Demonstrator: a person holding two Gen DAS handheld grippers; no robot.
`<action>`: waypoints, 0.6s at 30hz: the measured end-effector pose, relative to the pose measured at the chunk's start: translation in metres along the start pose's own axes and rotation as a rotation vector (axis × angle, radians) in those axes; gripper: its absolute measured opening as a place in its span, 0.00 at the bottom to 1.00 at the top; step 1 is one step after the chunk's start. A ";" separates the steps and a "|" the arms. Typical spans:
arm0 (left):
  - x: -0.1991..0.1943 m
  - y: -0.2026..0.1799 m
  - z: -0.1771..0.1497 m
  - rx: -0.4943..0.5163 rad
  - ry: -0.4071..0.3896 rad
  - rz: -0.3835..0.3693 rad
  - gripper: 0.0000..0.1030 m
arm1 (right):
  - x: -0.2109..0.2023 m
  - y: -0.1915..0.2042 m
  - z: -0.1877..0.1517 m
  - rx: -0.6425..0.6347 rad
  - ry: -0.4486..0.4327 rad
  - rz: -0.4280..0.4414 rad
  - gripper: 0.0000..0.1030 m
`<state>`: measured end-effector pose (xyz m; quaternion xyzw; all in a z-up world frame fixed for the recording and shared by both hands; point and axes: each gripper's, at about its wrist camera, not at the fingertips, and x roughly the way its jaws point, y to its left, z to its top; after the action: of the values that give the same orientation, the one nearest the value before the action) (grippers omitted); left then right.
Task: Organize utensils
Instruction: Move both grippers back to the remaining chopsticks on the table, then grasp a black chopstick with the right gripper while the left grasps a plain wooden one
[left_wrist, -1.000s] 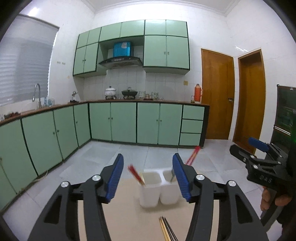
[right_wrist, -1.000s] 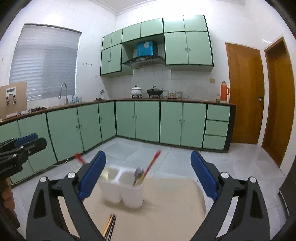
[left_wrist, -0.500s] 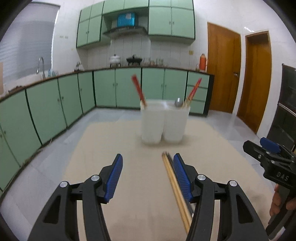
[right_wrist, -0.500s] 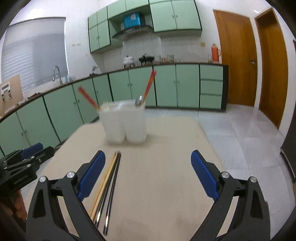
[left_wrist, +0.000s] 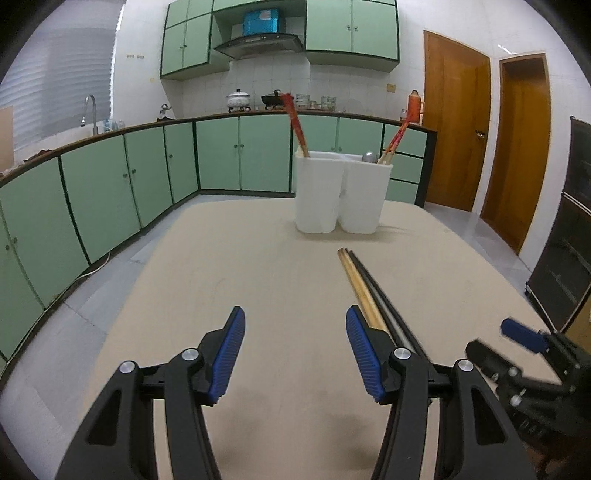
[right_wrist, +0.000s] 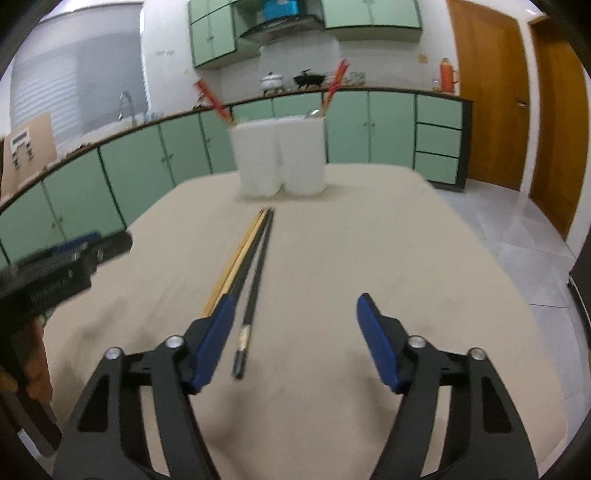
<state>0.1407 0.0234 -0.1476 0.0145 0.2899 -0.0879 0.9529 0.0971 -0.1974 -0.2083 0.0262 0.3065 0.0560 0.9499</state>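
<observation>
The left gripper (left_wrist: 295, 350) hovers half-open and empty over the table (left_wrist: 240, 280). The loose chopsticks (right_wrist: 255, 258) lie lengthwise before the far white utensil holder (right_wrist: 280, 158). The right gripper (right_wrist: 295, 332), jaws just narrowed but empty, lines up, probably to take them.

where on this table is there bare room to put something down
Free: the wide patch left of the chopsticks, running to the table edge, and the stretch right of them. Crowded: the middle strip, from the white holder down to both tongs.
</observation>
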 end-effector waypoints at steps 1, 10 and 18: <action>-0.001 0.002 -0.001 -0.002 0.003 0.006 0.54 | 0.001 0.005 -0.004 -0.009 0.008 0.002 0.57; -0.002 0.012 -0.009 -0.030 0.017 0.018 0.54 | 0.008 0.020 -0.017 -0.055 0.066 0.003 0.40; -0.004 0.010 -0.010 -0.034 0.016 0.002 0.55 | 0.008 0.031 -0.021 -0.108 0.064 -0.010 0.24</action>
<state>0.1339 0.0342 -0.1543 -0.0010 0.2987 -0.0820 0.9508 0.0891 -0.1658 -0.2274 -0.0286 0.3334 0.0685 0.9399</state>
